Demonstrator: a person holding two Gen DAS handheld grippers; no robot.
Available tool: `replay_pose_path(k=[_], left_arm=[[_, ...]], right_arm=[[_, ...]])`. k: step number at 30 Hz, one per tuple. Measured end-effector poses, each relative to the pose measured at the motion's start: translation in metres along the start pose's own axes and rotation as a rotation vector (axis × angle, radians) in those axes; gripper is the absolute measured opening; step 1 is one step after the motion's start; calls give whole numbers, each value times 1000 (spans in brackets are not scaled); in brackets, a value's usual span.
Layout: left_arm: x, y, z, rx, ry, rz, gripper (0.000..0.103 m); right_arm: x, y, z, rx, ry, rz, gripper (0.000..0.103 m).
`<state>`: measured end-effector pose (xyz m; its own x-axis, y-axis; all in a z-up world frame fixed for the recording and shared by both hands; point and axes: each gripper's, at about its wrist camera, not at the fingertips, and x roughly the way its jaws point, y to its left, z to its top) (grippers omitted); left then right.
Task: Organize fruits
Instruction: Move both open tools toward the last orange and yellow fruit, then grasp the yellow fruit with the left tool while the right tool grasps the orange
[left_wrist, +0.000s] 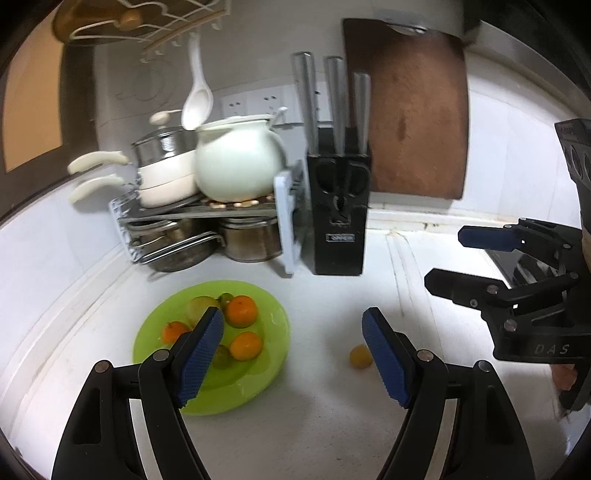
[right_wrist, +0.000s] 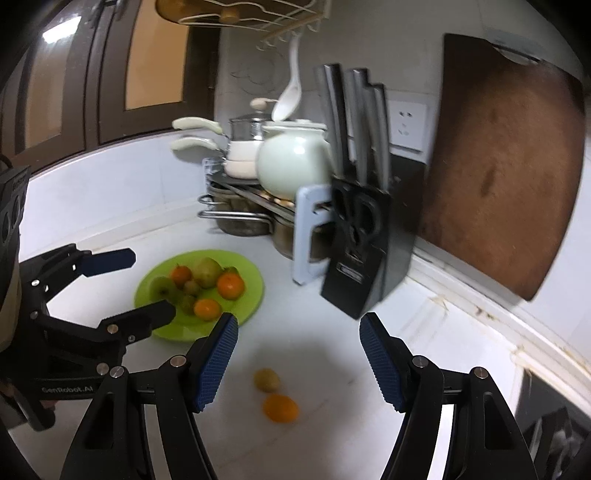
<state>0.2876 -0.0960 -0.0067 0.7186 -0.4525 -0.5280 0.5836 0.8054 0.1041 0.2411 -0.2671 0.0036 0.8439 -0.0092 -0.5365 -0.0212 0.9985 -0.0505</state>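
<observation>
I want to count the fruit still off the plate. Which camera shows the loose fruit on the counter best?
The right wrist view: it shows two loose fruits, a greenish-yellow one and an orange, clear between the open right gripper's fingers. The left wrist view shows only one yellowish fruit, partly hidden behind a finger.

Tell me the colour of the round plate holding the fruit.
Lime green. The round plastic plate shows best in the right wrist view.
</observation>
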Motion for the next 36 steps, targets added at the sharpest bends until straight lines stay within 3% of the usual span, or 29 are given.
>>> replay_pose_path(k=[11, 16, 23, 31, 36], left_arm=[[30, -26, -20, 206, 52, -77, 77], [47, -30, -31, 255, 96, -112, 76], [68, -35, -41, 312, 136, -185, 64], [93, -41, -44, 357, 178, -249, 55], [102, -43, -46, 341, 200, -289, 49]], right_arm=[[22, -3, -40, -3, 142, 13, 69], [35, 2, -52, -30, 195, 39, 69], [58, 2, -63, -37, 259, 108, 68], [80, 0, -74, -47, 318, 153, 55], [87, -2, -75, -42, 319, 175, 53]])
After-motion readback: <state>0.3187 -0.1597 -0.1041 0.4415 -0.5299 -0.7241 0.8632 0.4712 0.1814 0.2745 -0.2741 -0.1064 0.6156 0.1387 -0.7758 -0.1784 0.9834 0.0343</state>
